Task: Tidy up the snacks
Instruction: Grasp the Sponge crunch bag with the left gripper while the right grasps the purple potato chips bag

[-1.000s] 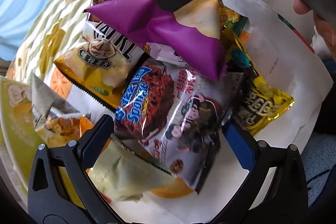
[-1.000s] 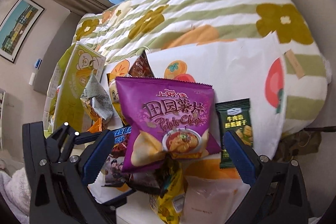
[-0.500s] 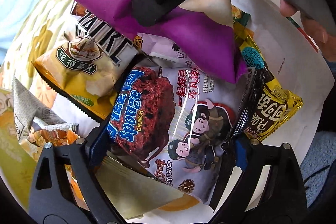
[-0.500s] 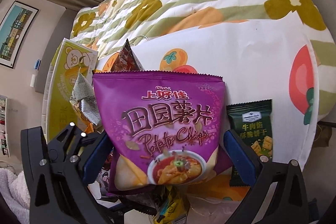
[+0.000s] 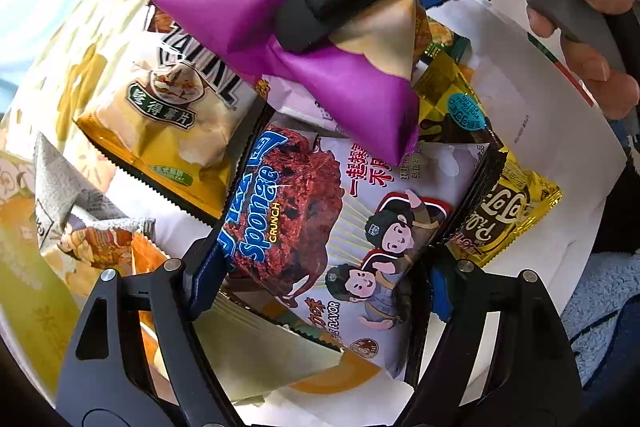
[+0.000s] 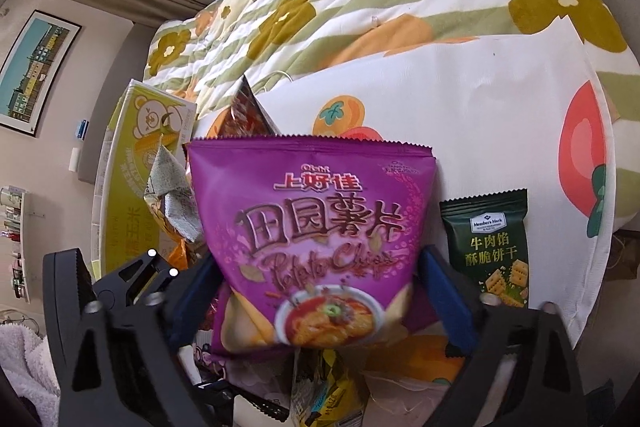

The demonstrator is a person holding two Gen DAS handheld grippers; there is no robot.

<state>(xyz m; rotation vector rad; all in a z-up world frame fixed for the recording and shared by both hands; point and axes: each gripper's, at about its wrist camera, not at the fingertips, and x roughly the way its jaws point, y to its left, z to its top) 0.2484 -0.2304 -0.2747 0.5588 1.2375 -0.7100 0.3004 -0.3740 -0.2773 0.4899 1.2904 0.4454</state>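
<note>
"Sponge CRUNCH": white bag [image 5: 360, 227]; "Member's Mark": green packet [image 6: 490, 247].

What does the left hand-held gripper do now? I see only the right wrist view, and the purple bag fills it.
Observer: The left hand-held gripper points down at the pile. A white snack bag with cartoon children is between its fingers, and its jaws are closing. I cannot tell if the pads press yet.
Operator: Which snack lies behind my purple bag?
Observer: A yellow and white chip bag lies beside the white snack bag. In the left wrist view the purple bag covers its top corner.
Operator: Anything on the other side?
Observer: A yellow and brown packet, partly under the white snack bag.
</note>
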